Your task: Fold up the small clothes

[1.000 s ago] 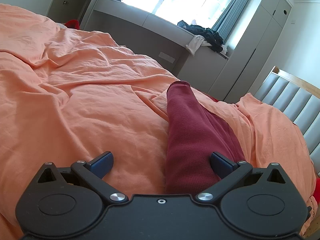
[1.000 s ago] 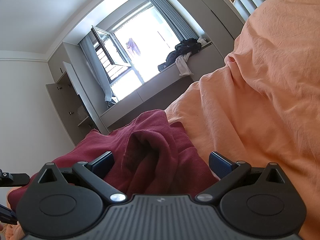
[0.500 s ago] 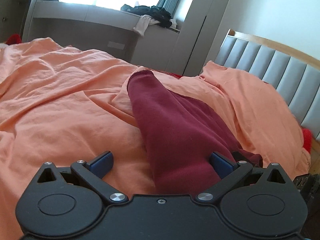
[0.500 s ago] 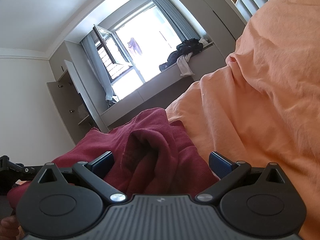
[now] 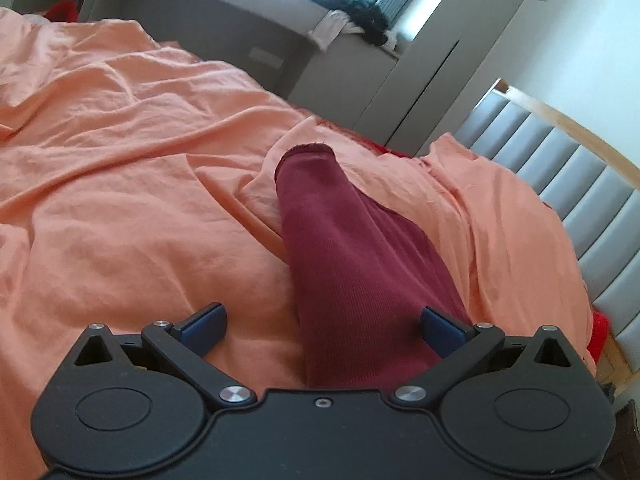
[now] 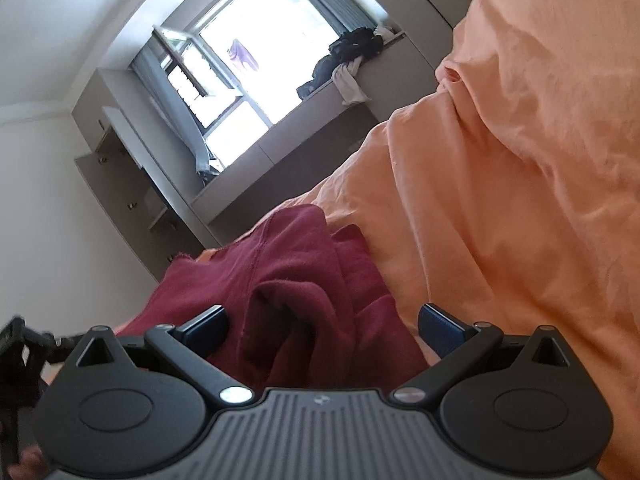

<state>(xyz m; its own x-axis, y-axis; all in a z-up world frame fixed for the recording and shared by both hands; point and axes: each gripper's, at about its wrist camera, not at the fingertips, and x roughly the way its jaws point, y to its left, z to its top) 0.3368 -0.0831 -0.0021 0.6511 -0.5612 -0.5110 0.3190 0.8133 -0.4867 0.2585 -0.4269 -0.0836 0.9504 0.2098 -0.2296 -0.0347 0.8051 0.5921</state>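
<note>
A dark red knit garment (image 5: 352,256) lies on the orange bed sheet (image 5: 120,208), stretched away from me as a long flat strip with its hem at the far end. My left gripper (image 5: 322,326) is open, its blue fingers spread either side of the garment's near end. In the right wrist view the same garment (image 6: 304,292) is bunched in folds on the sheet (image 6: 520,200). My right gripper (image 6: 322,326) is open over the bunched part, fingers apart and holding nothing.
A grey padded headboard (image 5: 580,184) with a wooden rim runs along the right. A window bench (image 5: 248,36) carries a pile of dark clothes (image 5: 360,12). Grey cupboards (image 6: 132,184) stand by the window. The other gripper's black body (image 6: 16,344) shows at the left edge.
The left wrist view swung back left and tilted, so the garment sits more central again. The right gripper moved slightly back, showing more of the bunched garment. Both grippers stayed open.
</note>
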